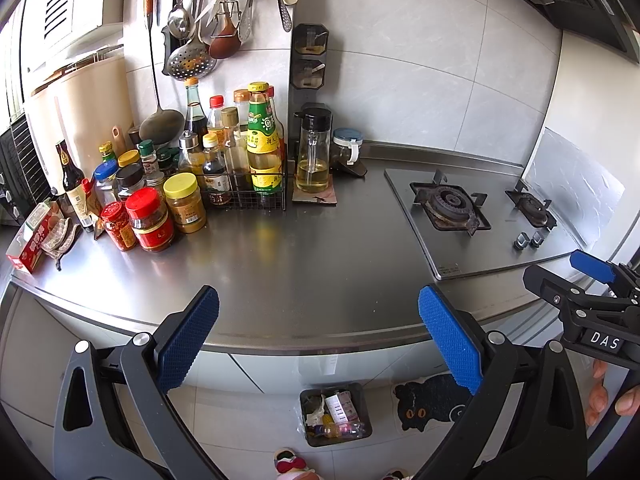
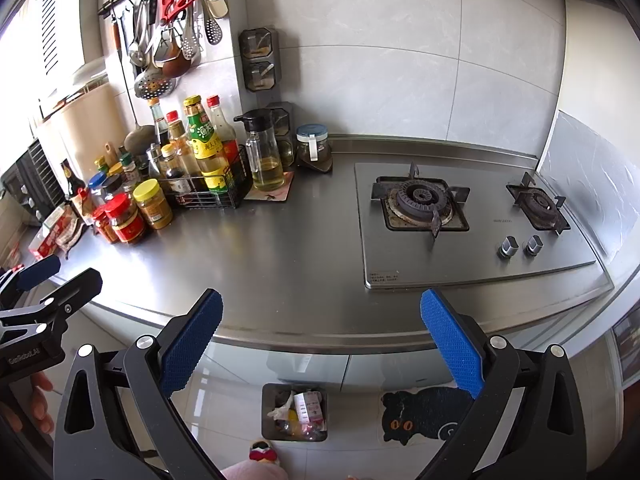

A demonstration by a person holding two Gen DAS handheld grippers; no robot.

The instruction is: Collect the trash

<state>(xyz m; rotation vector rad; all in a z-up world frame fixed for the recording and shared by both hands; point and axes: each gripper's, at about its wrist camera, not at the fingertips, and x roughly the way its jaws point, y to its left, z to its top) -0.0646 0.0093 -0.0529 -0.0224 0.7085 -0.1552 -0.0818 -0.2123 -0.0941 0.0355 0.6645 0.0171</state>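
A dark square trash bin [image 1: 335, 416] [image 2: 294, 412] stands on the floor below the counter edge, holding wrappers, a small bottle and crumpled paper. My left gripper [image 1: 318, 338] hangs open over the counter's front edge with nothing between its blue pads. My right gripper [image 2: 320, 338] is open too and holds nothing, at about the same height. Each gripper appears at the edge of the other's view, held by a hand [image 1: 600, 392]. The steel counter [image 1: 304, 264] [image 2: 288, 256] in front of both grippers is bare.
Many sauce bottles and jars [image 1: 192, 176] [image 2: 160, 184] crowd the counter's back left, beside a red box [image 1: 32, 240]. A gas hob [image 1: 472, 216] [image 2: 464, 216] lies at the right. Utensils [image 1: 208, 12] hang on the wall. A black cat mat [image 2: 420, 416] lies on the floor.
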